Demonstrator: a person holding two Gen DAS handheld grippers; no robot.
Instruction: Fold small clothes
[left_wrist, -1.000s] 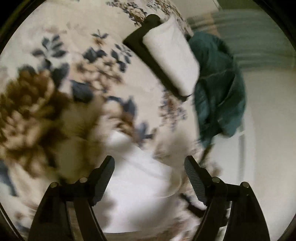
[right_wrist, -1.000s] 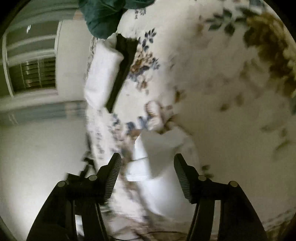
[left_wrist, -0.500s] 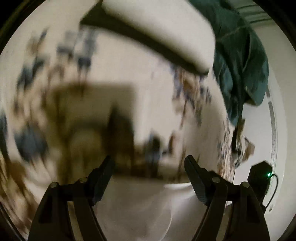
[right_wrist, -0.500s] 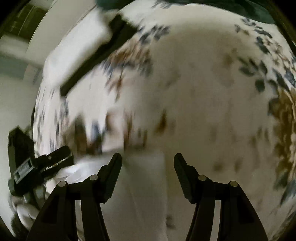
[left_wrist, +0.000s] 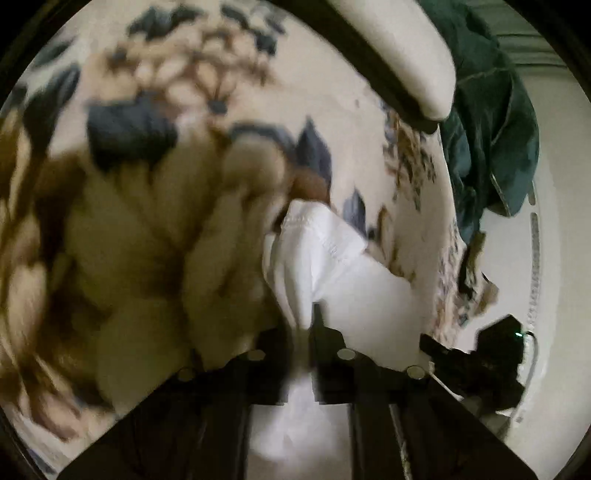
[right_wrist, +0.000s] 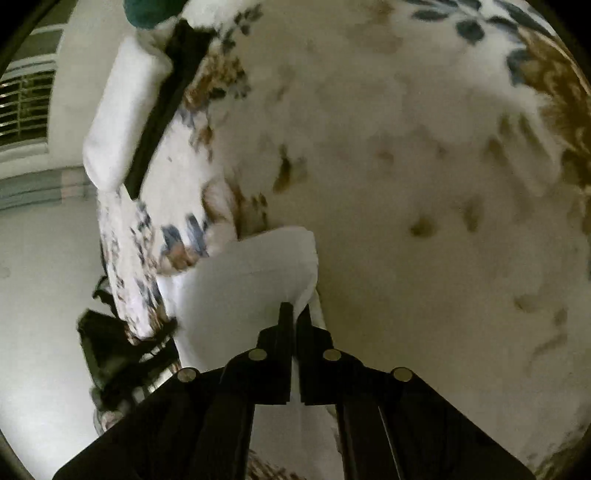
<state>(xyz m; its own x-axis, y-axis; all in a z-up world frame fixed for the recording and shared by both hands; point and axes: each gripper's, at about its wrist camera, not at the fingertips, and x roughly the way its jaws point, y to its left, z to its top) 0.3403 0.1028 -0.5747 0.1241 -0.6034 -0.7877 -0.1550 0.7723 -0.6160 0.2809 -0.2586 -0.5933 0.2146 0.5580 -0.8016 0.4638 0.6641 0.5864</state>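
Above the floral bed (left_wrist: 369, 122), near its edge, the white garment (left_wrist: 347, 273) hangs forward from both grippers, left gripper (left_wrist: 308, 325) and right gripper (right_wrist: 294, 317) each pinched shut on a near corner, equally close, long axis running away from the fingers.

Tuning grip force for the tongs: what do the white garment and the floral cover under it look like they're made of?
White garment: soft matte fabric, probably cotton knit; a stitched hem shows and it bunches where the left tongs and right tongs pinch it.
Floral cover: matte printed textile, seemingly a bedspread or blanket; blur hides the weave, so plush or flat is unclear.
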